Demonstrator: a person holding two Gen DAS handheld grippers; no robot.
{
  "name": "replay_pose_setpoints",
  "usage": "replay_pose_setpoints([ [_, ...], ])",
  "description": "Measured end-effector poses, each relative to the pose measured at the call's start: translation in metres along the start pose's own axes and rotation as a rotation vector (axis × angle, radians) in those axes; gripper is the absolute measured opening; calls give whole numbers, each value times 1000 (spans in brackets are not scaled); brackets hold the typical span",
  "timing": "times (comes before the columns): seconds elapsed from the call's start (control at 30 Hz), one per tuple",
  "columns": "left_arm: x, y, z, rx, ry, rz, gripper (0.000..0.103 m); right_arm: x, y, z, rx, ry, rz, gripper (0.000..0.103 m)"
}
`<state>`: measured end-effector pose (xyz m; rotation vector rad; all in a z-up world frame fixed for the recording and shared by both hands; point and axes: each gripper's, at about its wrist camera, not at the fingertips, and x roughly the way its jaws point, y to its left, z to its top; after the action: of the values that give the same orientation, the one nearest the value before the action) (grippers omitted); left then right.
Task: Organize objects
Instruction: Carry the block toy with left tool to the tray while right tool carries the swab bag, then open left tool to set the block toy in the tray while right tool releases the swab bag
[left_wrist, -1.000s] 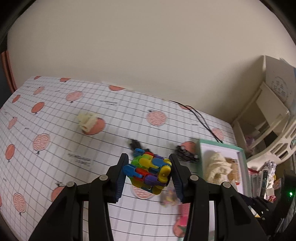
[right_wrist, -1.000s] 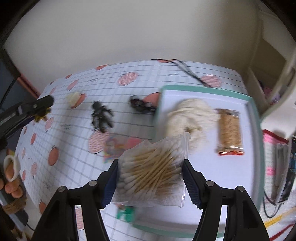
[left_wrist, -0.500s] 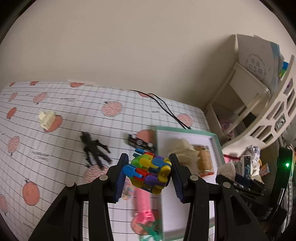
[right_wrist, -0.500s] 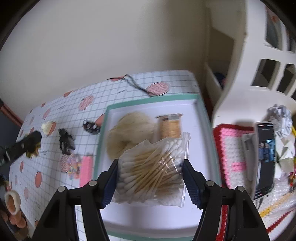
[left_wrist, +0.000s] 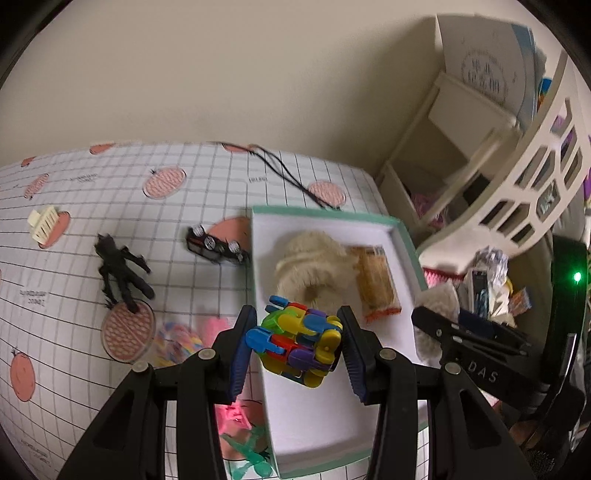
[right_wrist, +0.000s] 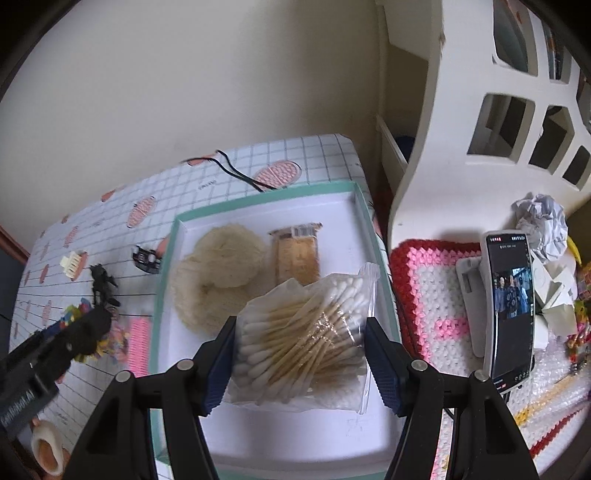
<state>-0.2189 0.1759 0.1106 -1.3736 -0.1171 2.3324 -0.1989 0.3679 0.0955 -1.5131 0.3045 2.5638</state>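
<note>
My left gripper (left_wrist: 297, 349) is shut on a multicoloured block toy (left_wrist: 300, 345), held above the near left part of a white tray with a teal rim (left_wrist: 325, 213). My right gripper (right_wrist: 300, 356) is shut on a clear bag of cotton swabs (right_wrist: 303, 343) over the same tray (right_wrist: 266, 192). In the tray lie a cream fluffy bundle (left_wrist: 314, 258) (right_wrist: 218, 269) and a wrapped biscuit pack (left_wrist: 376, 284) (right_wrist: 297, 254). The right gripper's black body (left_wrist: 472, 343) shows at the tray's right side.
On the checked tablecloth left of the tray lie a black figure (left_wrist: 120, 271), a black toy car (left_wrist: 216, 245), a cream hair clip (left_wrist: 44, 225), a pink comb (right_wrist: 136, 345) and a green toy (left_wrist: 251, 454). A phone (right_wrist: 511, 306) and white shelf (right_wrist: 480, 122) stand to the right.
Both grippers have swung rightward toward the tray, keeping their loads. The block toy now hangs over the tray's near left part, and the swab bag sits further over the tray's middle.
</note>
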Motion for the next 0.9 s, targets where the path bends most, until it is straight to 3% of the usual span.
replay_pose_setpoints([
  [0.4,44,-17,-24,56,119,21,46,32,-19,-11,33,82,-36,69],
  [0.9,69,-26,-43,105,191,60,47,51,-21,-16,31,129,-42,68],
])
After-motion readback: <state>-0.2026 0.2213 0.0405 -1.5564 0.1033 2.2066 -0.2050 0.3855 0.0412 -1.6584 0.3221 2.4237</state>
